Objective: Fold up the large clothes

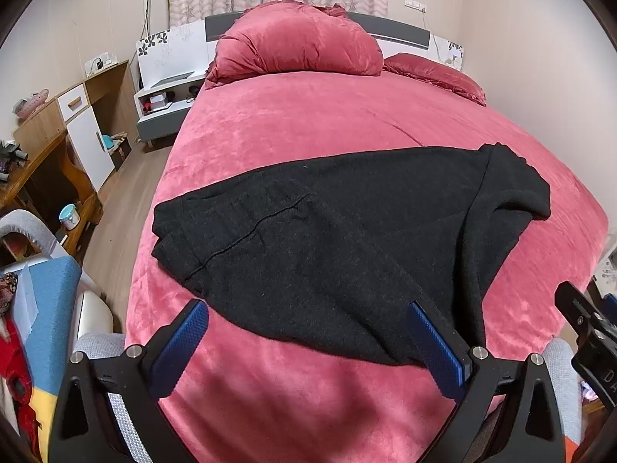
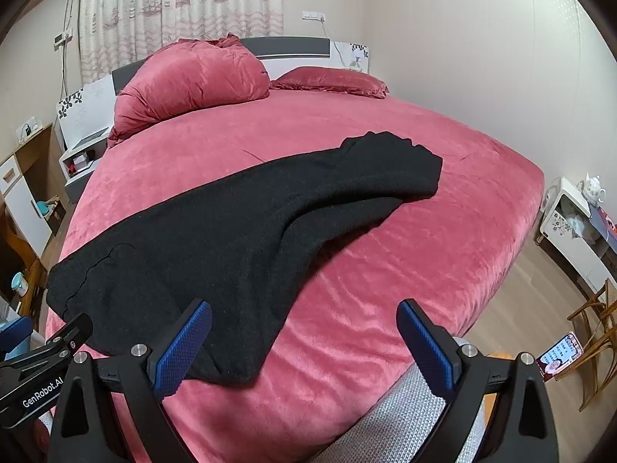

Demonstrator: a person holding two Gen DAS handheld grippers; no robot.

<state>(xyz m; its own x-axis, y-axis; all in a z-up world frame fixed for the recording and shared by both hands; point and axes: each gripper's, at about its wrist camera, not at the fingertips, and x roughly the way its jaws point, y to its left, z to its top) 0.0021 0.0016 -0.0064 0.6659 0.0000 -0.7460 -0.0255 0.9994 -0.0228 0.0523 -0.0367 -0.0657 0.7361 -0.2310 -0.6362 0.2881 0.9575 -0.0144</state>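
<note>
A large black knit garment (image 1: 327, 239) lies spread across the near half of the pink bed (image 1: 308, 123); it also shows in the right wrist view (image 2: 239, 223), with one end bunched at the far right (image 2: 393, 166). My left gripper (image 1: 308, 343) is open and empty, hovering over the garment's near edge. My right gripper (image 2: 304, 343) is open and empty, above the garment's near right corner and the bed's front edge. The right gripper shows at the right edge of the left wrist view (image 1: 590, 332), and the left gripper at the lower left of the right wrist view (image 2: 42, 366).
A pink rolled duvet (image 1: 297, 42) and a pillow (image 1: 435, 73) lie at the headboard. A nightstand (image 1: 166, 104) and wooden cabinets (image 1: 77, 123) stand left of the bed. A white side table (image 2: 570, 216), a chair (image 2: 594, 332) and a phone (image 2: 559, 359) are on the right. A grey chair back (image 2: 389, 416) is below.
</note>
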